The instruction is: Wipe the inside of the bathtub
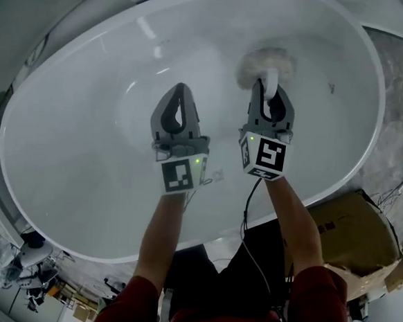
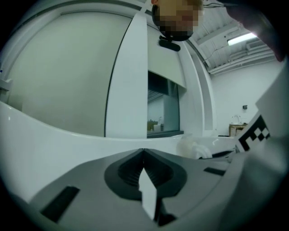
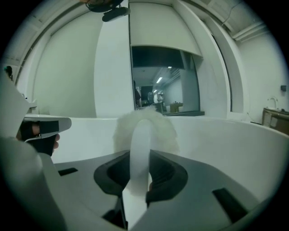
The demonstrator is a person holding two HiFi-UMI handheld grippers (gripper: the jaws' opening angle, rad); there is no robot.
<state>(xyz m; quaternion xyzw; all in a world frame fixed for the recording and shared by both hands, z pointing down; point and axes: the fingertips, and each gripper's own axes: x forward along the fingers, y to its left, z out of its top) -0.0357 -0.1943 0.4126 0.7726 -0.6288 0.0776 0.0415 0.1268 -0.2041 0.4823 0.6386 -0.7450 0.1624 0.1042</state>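
A white oval bathtub (image 1: 61,180) fills the head view. My right gripper (image 1: 269,93) is shut on the white handle (image 3: 139,153) of a fluffy white wiping pad (image 1: 265,63), which rests against the tub's inner surface toward the far side. In the right gripper view the fluffy pad (image 3: 158,126) sticks out past the jaws. My left gripper (image 1: 180,99) hangs over the tub floor, to the left of the right one, shut with nothing held; its jaws meet in the left gripper view (image 2: 143,155).
A cardboard box (image 1: 359,232) stands outside the tub at the right, with cables beside it. A marbled surface (image 1: 402,82) lies past the tub's right rim. Clutter lies on the floor at lower left (image 1: 33,275).
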